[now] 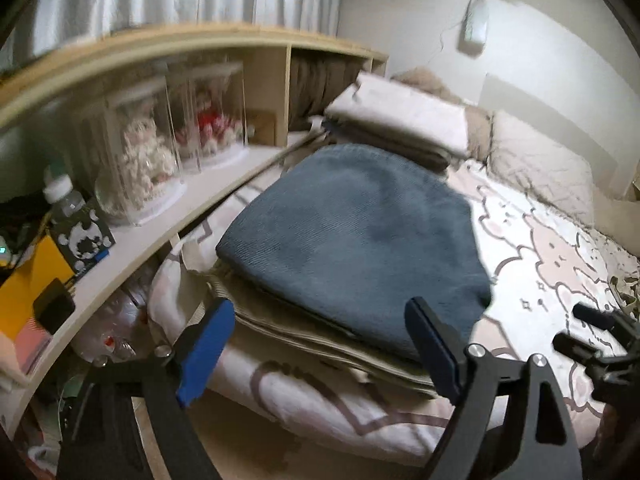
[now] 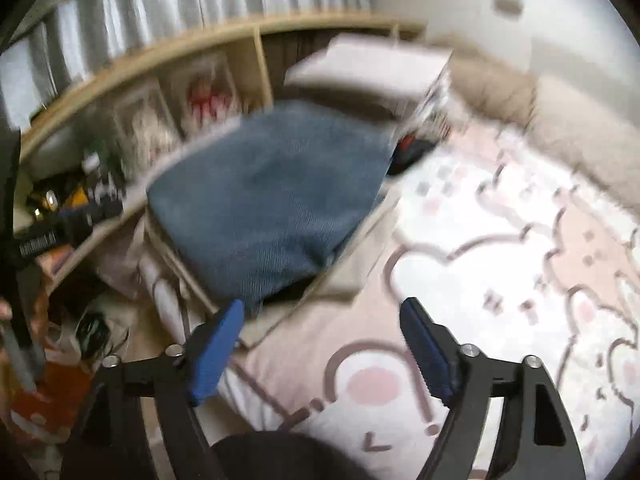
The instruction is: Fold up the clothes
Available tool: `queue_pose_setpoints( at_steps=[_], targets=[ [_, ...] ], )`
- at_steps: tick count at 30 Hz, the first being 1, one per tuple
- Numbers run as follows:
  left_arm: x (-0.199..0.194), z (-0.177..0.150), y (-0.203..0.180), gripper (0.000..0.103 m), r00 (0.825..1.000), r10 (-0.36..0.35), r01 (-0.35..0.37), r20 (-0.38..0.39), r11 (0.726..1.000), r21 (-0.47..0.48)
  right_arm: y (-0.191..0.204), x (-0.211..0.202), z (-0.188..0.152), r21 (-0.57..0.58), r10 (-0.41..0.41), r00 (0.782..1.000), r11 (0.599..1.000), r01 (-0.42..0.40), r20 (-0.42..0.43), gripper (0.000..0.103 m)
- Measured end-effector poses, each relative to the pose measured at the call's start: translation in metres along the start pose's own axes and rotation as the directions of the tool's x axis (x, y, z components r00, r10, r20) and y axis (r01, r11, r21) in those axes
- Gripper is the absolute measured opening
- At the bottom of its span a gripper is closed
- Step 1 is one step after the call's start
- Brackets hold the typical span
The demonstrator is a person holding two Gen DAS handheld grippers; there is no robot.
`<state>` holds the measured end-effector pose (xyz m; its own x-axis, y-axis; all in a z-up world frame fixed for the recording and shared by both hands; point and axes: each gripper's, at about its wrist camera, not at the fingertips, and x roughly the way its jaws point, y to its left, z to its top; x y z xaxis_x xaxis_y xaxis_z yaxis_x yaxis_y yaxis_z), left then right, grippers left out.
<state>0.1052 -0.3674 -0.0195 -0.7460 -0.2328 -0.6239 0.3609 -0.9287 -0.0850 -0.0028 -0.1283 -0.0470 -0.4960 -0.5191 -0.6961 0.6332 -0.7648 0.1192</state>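
With both grippers' jaws apart and holding nothing, a careless push could topple the folded blue garment from its stack on the bed.

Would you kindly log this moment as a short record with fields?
surface: bed with cartoon-print sheet
top garment: folded blue garment
beneath it: folded beige clothes
behind the pile: second folded pile
left gripper: open, empty
right gripper: open, empty, over the sheet

Bed carries folded stack, pillows, perhaps blurred.
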Motion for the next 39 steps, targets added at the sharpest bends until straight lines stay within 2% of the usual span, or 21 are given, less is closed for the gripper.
queue_pose_setpoints(
  at_steps=[3,4,6,10,12,18,26,39],
  targets=[
    [-0.021,-0.006,-0.022,0.092,0.999,-0.001,0.001,0.040,1.000,0.007,-0.010,-0.030,0.000,0.039,0.006,0.997,0.999,-0.009,0.079,0.084],
    [-0.026,-0.007,-0.028,0.096,0.999,0.002,-0.003,0.050,1.000,0.017,-0.016,-0.039,0.000,0.054,0.017,0.995,0.998,-0.022,0.095,0.093],
    [-0.039,-0.010,-0.042,0.098,0.997,0.013,-0.016,0.081,0.999,0.041,-0.024,-0.055,0.000,0.054,0.010,0.995,0.998,-0.015,0.101,0.103],
    [-0.061,-0.018,-0.072,0.103,0.992,0.018,-0.029,0.122,0.995,0.091,-0.031,-0.080,-0.005,0.006,-0.099,0.984,0.995,0.099,0.150,0.103],
    [-0.070,-0.022,-0.086,0.103,0.991,0.017,-0.031,0.131,0.993,0.112,-0.039,-0.092,-0.010,-0.003,-0.125,0.979,0.992,0.127,0.163,0.103],
    [-0.087,-0.030,-0.120,0.103,0.985,0.040,-0.064,0.170,0.988,0.139,-0.066,-0.120,-0.025,0.014,-0.158,0.971,0.987,0.158,0.182,0.103],
    [-0.101,-0.034,-0.150,0.103,0.986,-0.011,-0.013,0.168,0.990,0.141,-0.094,-0.150,-0.044,0.051,-0.197,0.958,0.980,0.191,0.207,0.103],
    [-0.113,-0.039,-0.163,0.103,0.980,-0.011,-0.023,0.200,0.986,0.168,-0.127,-0.174,-0.057,0.116,-0.256,0.942,0.965,0.235,0.219,0.103]
  ],
)
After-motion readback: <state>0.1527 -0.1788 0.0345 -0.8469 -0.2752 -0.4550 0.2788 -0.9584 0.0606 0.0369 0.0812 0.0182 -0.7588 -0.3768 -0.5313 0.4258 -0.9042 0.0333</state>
